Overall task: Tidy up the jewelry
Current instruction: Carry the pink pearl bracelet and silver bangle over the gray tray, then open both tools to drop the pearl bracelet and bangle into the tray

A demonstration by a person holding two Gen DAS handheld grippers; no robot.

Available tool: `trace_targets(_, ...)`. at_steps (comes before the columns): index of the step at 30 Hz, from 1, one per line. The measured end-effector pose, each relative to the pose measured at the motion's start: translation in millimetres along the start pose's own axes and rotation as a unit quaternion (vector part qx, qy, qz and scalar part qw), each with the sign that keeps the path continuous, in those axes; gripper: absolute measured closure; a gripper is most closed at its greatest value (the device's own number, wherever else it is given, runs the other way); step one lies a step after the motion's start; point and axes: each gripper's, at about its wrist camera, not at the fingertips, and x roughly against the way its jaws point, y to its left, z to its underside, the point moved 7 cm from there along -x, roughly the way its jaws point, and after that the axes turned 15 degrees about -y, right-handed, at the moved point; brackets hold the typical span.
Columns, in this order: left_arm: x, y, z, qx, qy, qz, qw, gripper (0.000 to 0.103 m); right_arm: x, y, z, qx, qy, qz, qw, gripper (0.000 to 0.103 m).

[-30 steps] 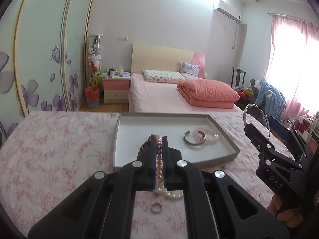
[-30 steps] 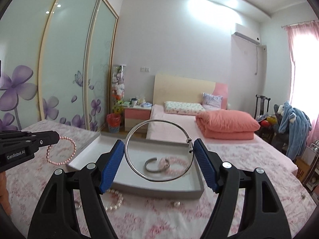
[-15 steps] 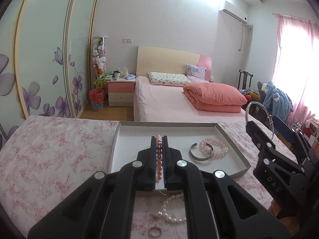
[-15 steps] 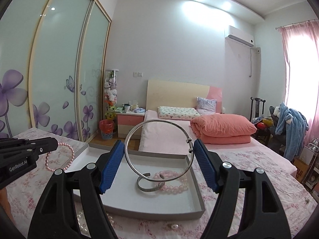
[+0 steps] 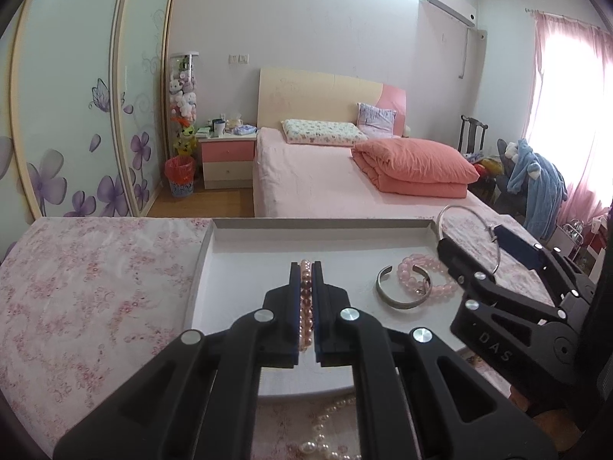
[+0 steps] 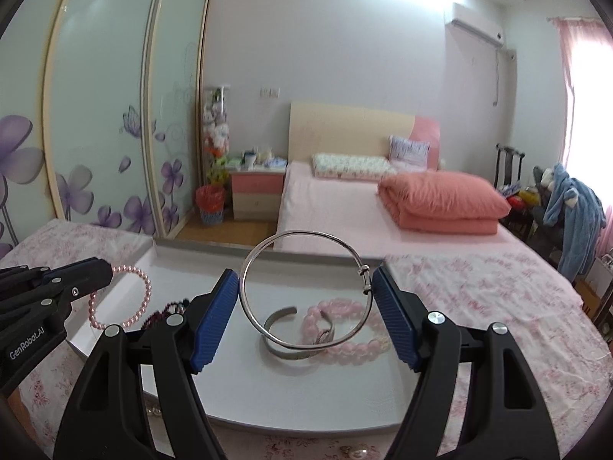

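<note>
A: Where do we stand with the tray [image 5: 203, 264]?

B: Both loads hang over it. Our left gripper [image 5: 305, 268] is pinched nearly closed on the pink pearl bracelet [image 6: 126, 299], its loop hanging upright above the tray's left half. Our right gripper [image 6: 306, 303] is spread wide, the thin silver bangle [image 6: 302, 287] braced across its pads, ring standing on edge.

A: And beneath the bangle?

B: The silver cuff [image 6: 295, 329] and pink bead bracelet [image 6: 345, 326] lie touching, directly under it, so we judge the drop should go down beside them. The left half of the floor looks bare. A white pearl strand [image 5: 325, 437] waits on the floral surface [image 5: 95, 287], just outside the near rim.
</note>
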Motion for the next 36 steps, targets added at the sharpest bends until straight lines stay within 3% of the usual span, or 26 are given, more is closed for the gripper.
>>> trace_targets(10,-24.8,1.7,15.5,0.007,0.031,0.007,0.9995,0.096,-28.5,5.6,25.0,-0.031,0.081,-0.026,0.996,0.030)
trace_targets(17,-31.1,12.2,21.4,0.021,0.044,0.001,0.9988,0.093,-24.5,-4.8,21.8,-0.046,0.078,-0.018,0.996,0.027)
trace_targets(27,-3.6,45.9,0.2,0.045,0.018,-0.031,0.9984,0.093,-4.1,-36.6,12.7,-0.064,0.069,0.004,0.996,0.032)
trace_targets(36,40.5,56.4,11.8,0.032,0.028,-0.032,0.9986,0.087,24.3,-61.0,25.3,-0.072,0.098,0.009,0.993,0.039)
